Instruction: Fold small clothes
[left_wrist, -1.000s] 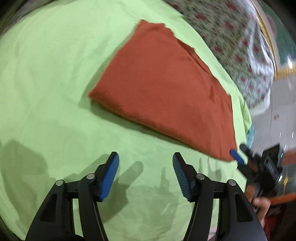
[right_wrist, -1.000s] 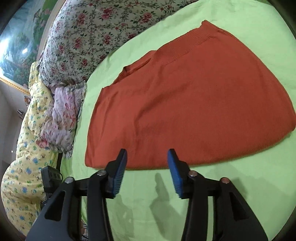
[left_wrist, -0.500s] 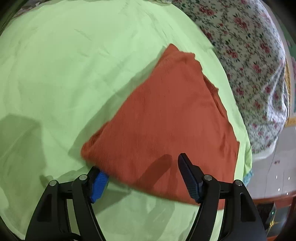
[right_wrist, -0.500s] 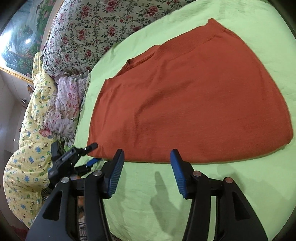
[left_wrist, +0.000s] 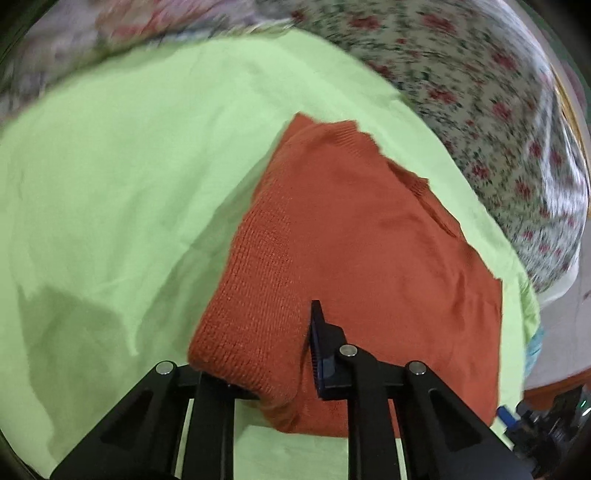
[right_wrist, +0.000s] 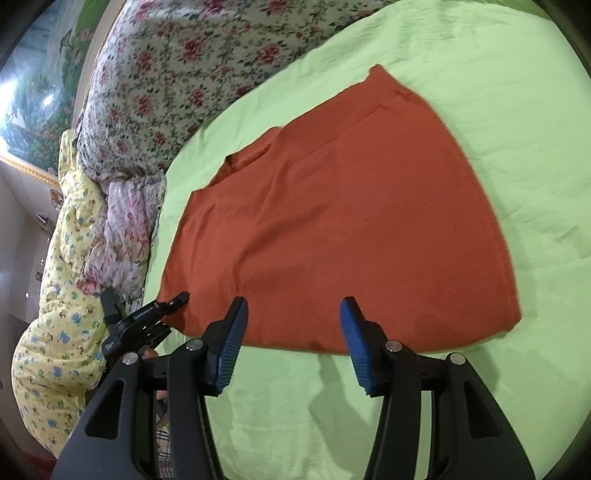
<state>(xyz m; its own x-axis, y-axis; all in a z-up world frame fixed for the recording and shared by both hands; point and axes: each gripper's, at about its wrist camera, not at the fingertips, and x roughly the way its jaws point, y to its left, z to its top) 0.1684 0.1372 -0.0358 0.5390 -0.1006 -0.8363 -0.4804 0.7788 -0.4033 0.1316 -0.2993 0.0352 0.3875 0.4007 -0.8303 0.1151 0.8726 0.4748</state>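
Left wrist view: left hand-held gripper (left_wrist: 258, 373) jaws closing on the near corner of the orange knit garment (left_wrist: 362, 258); fabric bunched between the pads, left pad hidden under the cloth, right blue pad pressing into it. That corner looks lifted slightly off the green bed sheet (left_wrist: 110, 203). Garment lies folded on the sheet, ribbed edge at the far end. Floral quilt (left_wrist: 498, 129) behind and to the right, blurred.

Right wrist view: right hand-held gripper (right_wrist: 291, 343) about half open, nothing between the pads, hovering over bare sheet just at the garment's near edge; cannot tell if the tips touch it. Left hand-held gripper also visible at the garment's left corner. Yellow printed blanket (right_wrist: 55, 295) and pink floral cloth (right_wrist: 125, 229) bunched at the bed's left edge.
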